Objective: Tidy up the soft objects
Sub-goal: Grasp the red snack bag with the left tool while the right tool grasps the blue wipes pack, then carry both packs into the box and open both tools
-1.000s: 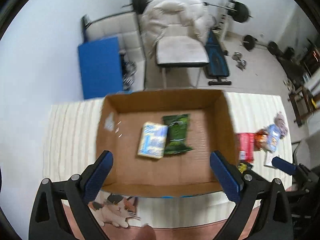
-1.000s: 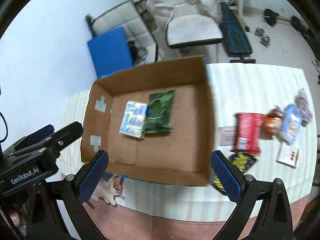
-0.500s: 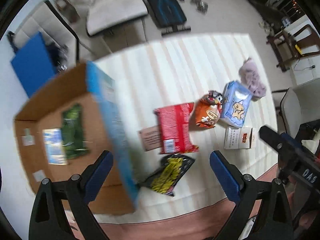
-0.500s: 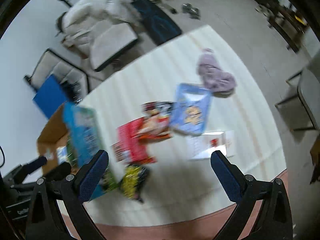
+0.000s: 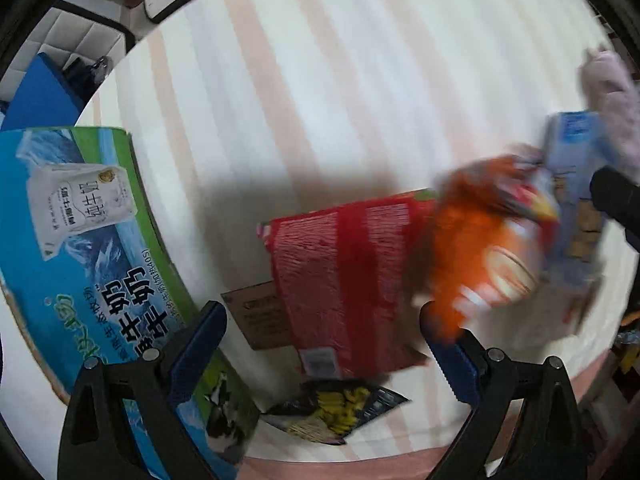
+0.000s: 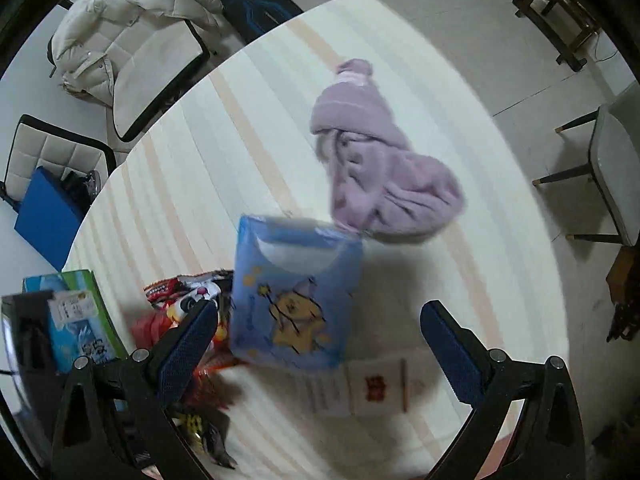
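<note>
A: What's the surface like?

B: A table under a cream cloth (image 6: pixel 224 128) with pale peach stripes. In the right wrist view, a white padded chair (image 6: pixel 132 32) stands on the tiled floor at eleven o'clock, a blue board (image 6: pixel 48 220) at nine, a grey-seated chair (image 6: pixel 616 168) at three.

A: And the soft things?

B: The lilac plush garment (image 6: pixel 380 168) lies past centre toward one o'clock, its lower edge touching the blue tissue pack (image 6: pixel 296 300). In the left wrist view, the red packet (image 5: pixel 344 288) sits centre, the blurred orange bag (image 5: pixel 480 248) at three, the black-and-yellow packet (image 5: pixel 340 408) at six, the printed carton (image 5: pixel 80 248) at nine.

A: Jaws?

B: Left gripper (image 5: pixel 324 344) and right gripper (image 6: pixel 320 344) both spread wide, holding nothing.
</note>
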`<state>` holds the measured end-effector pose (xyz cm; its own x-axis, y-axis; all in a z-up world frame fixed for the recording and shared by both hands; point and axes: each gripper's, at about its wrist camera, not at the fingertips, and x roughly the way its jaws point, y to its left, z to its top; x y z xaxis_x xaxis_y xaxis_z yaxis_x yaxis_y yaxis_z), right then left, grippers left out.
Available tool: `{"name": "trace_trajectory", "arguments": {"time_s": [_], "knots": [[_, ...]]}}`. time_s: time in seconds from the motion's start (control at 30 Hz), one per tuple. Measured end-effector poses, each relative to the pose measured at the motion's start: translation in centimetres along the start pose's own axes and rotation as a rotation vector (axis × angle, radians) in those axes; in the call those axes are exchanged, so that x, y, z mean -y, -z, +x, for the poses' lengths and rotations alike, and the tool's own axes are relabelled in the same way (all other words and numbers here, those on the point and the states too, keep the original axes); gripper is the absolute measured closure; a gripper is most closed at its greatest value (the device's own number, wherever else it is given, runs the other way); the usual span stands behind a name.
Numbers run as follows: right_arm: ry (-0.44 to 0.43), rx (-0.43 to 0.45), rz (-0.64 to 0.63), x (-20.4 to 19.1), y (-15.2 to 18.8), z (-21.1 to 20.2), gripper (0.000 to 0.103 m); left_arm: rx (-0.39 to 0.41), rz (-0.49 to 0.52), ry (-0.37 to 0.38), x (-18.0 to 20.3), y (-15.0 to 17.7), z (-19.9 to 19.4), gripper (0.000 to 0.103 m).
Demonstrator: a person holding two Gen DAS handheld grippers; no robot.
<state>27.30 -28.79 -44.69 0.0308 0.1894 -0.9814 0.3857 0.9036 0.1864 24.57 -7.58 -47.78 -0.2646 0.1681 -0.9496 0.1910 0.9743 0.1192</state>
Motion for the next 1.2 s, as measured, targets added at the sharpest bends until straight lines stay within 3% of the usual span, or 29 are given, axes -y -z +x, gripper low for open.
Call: {"name": "trace_trajectory", "arguments": {"time_s": [0.17, 0.23, 0.33, 0.37, 0.4, 0.5, 0.67, 0.83, 0.93, 1.2], "knots": [[0.014, -0.058, -0.016, -1.6, -0.7, 3.1, 0.010, -0.023, -0.019, 0.031, -0.3, 0.4, 1.6, 0.005], [0.016, -0.048, -0.016, -1.8, -0.6, 3.1, 0.011, -0.014, -0.008, 0.052, -0.1, 0.5, 1.7, 0.013], [0.026, -0.053, -0.050, -1.8, -0.1, 2.7, 0.024, -0.008, 0.015, 0.088, 0.5, 0.3, 1.3, 0.036], [0.059, -0.066, -0.061, -1.6, 0.1, 2.8, 0.036, -0.002, 0.029, 0.095, 1.0, 0.1, 1.0, 0.046], [0.062, -0.075, -0.065, -1.4, 0.4, 2.8, 0.036, 0.004, 0.042, 0.089, 1.7, -0.1, 0.8, 0.049], [0.071, -0.117, -0.075, -0.5, 0.9, 3.5, 0.036, 0.035, 0.082, 0.051, 3.0, -0.8, 0.1, 0.051], [0.167, -0.136, -0.153, 0.2, 2.1, 3.6, 0.036, 0.087, 0.162, 0.000, 5.2, -1.5, -0.6, 0.052], [0.137, -0.134, -0.115, 1.2, 2.5, 3.5, 0.029, 0.064, 0.142, 0.047, 5.5, -2.1, -0.5, 0.048], [0.132, -0.138, -0.085, 2.3, 2.1, 3.9, 0.028, 0.022, 0.097, 0.100, 4.9, -2.2, 0.3, 0.035], [0.149, -0.131, -0.047, 2.7, 1.7, 5.5, 0.025, 0.034, 0.104, 0.091, 6.1, -1.8, 0.2, 0.035]]}}
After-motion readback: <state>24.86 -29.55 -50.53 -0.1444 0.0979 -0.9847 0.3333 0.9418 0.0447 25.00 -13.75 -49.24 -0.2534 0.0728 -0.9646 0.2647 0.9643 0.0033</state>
